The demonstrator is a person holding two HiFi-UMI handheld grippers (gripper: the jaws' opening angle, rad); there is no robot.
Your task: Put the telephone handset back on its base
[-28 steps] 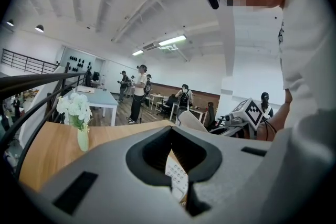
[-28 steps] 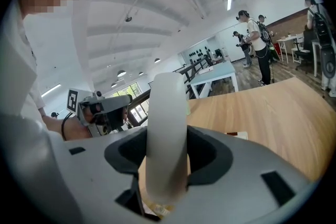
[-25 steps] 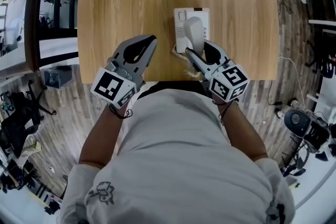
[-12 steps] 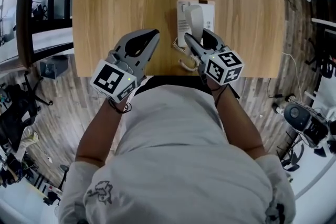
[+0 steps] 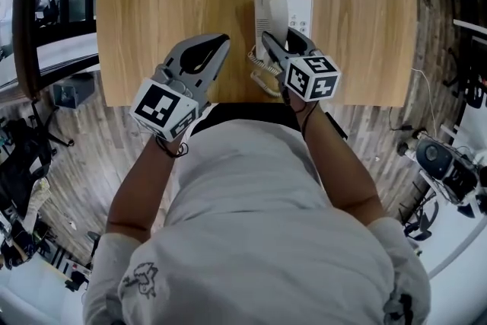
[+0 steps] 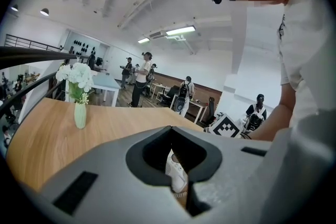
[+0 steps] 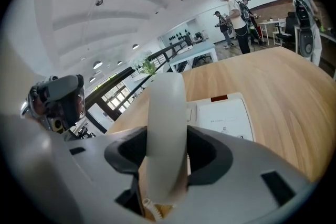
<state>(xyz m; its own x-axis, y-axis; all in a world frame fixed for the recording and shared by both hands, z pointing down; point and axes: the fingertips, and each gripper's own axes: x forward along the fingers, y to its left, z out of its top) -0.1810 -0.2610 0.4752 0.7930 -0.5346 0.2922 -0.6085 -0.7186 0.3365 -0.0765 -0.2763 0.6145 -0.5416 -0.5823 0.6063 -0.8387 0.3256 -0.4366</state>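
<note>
The white telephone base [image 5: 301, 5] lies on the wooden table [image 5: 152, 4] near its front edge. My right gripper [image 5: 280, 39] is shut on the white handset [image 5: 278, 13], which stands over the left part of the base. In the right gripper view the handset [image 7: 166, 128] rises between the jaws, with the base [image 7: 224, 115] beyond it. A coiled cord [image 5: 262, 66] hangs from the handset's near end. I cannot tell if the handset touches the base. My left gripper [image 5: 218, 43] is shut and empty, to the left of the phone.
A vase of white flowers [image 6: 79, 97] stands at the table's far side. The table's front edge [image 5: 228, 101] runs just under both grippers. People, tables and chairs [image 6: 181, 99] fill the room behind. Floor clutter and equipment [image 5: 445, 167] surround the table.
My right gripper has carried the handset down and further over the base. The left gripper has sunk a little and stays shut beside the phone.
</note>
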